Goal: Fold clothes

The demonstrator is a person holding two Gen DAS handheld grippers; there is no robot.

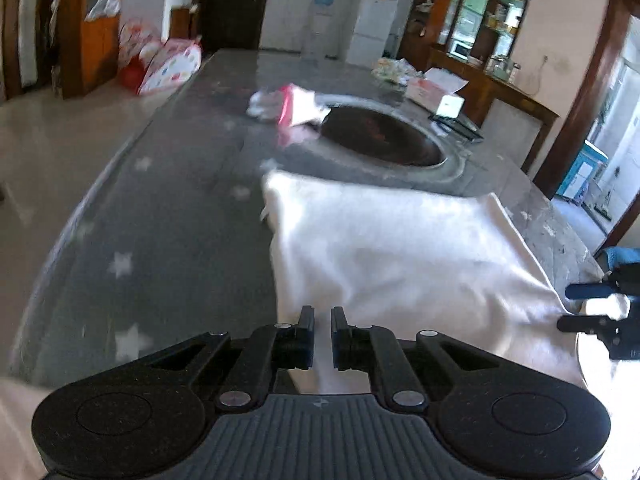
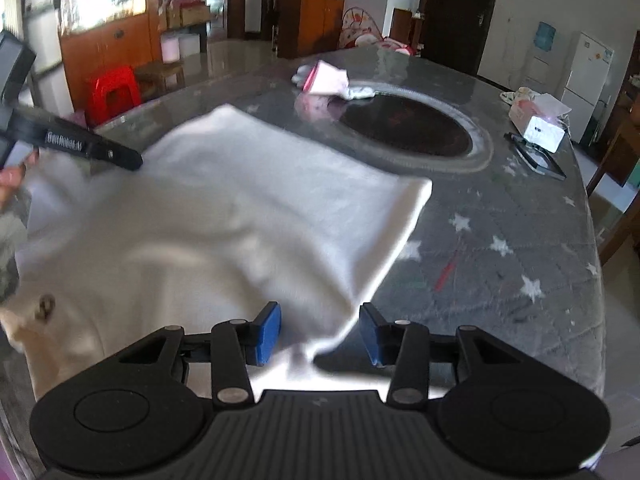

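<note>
A white garment [image 1: 400, 248] lies spread on the grey star-patterned table [image 1: 160, 240], and its near edge is raised toward me. My left gripper [image 1: 322, 316] has its black fingers almost together, with the garment's near left edge pinched in the narrow slit. From the right wrist view one of its fingers [image 2: 100, 152] shows over the garment [image 2: 240, 208], beside a hand [image 2: 10, 184]. My right gripper [image 2: 320, 328], with blue pads, holds a bunched near right corner lifted off the table. In the left wrist view that gripper [image 1: 565, 308] has white fabric filling its jaws.
Beyond the garment a dark round inset [image 1: 384, 136] sits in the table. A pink and white pile of clothes [image 1: 292, 106] lies at its far rim. A white box [image 2: 544, 132] and a flat dark device [image 2: 536, 156] are at the right. A red stool [image 2: 112, 88] stands on the floor.
</note>
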